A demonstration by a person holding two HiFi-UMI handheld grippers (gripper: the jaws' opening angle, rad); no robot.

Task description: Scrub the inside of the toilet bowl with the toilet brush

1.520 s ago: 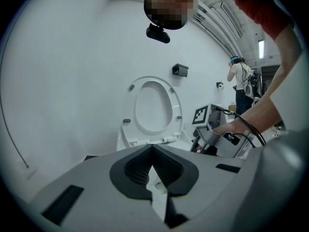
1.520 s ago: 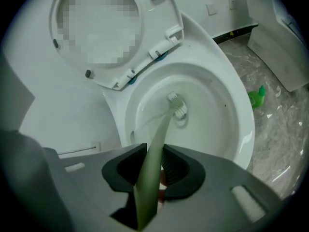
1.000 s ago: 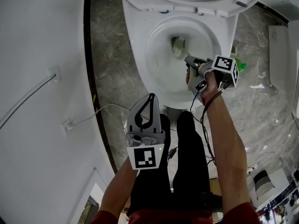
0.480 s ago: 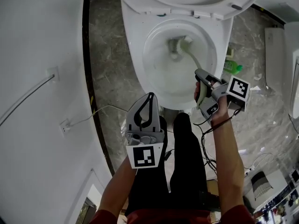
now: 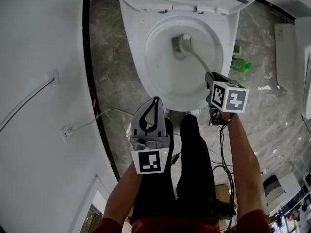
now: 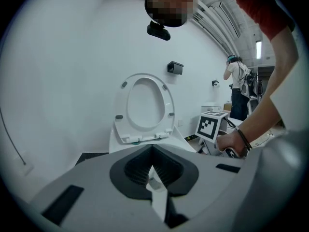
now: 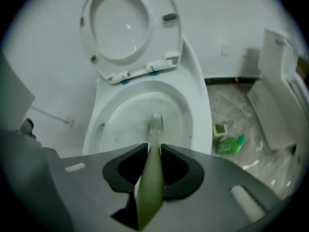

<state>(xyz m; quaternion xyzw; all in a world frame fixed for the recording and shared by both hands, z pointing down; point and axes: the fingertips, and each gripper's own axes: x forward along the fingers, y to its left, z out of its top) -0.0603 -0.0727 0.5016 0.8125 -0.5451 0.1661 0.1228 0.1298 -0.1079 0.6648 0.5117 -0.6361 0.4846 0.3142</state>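
The right gripper (image 7: 153, 148) is clamping its jaws on the toilet brush (image 5: 183, 44) by its pale green handle. The brush head is pressing low inside the toilet bowl (image 5: 148, 72), toward the back. The left gripper (image 5: 155, 102) is hanging closed and empty above the person's legs (image 5: 194, 169). Scrubbing looks under way, with most of the bowl wall probably left to cover.

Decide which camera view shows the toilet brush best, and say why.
The head view: the toilet brush shows along its length from above, head down in the bowl, handle running to the right tongs. The right gripper view shows it foreshortened, handle clamped between the jaws. The left gripper view does not show it.
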